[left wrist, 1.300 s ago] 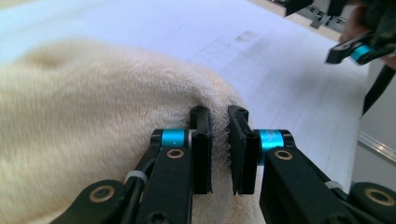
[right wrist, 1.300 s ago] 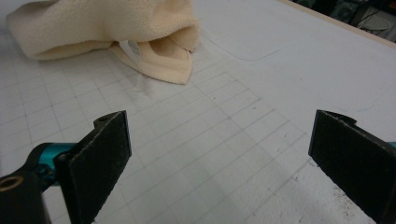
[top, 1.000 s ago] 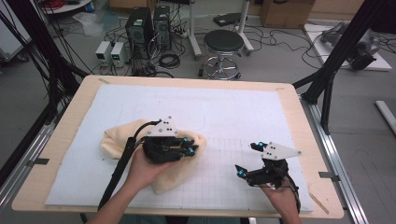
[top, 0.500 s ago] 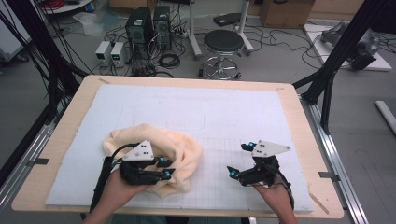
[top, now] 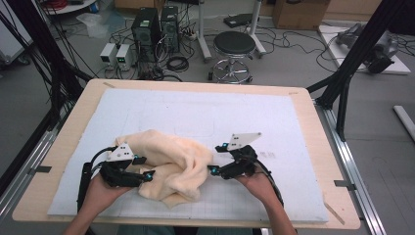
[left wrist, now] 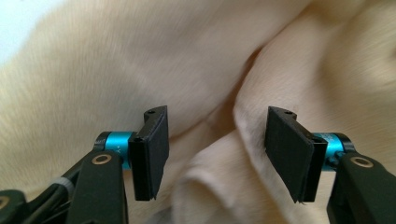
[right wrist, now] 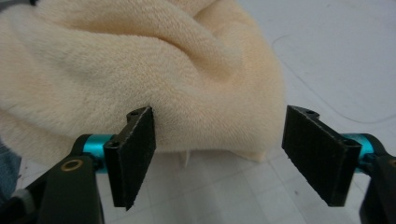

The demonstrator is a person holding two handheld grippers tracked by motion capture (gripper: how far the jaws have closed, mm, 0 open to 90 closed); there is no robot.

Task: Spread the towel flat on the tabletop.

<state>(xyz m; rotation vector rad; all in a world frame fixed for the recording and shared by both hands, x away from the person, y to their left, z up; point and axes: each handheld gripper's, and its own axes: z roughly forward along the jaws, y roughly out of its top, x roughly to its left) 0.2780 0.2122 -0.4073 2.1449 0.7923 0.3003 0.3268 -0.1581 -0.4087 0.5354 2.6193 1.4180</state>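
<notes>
White mat (top: 303,127): one cream towel (top: 171,161), two tongs (top: 144,167) (top: 211,157), both apart, empty.

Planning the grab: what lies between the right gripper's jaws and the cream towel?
Just bare white mat before the towel, seen in the right gripper view; the right gripper stands open.

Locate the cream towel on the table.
In the high view, the cream towel lies crumpled on the white mat, front-left of centre, between the left gripper and right gripper.
</notes>
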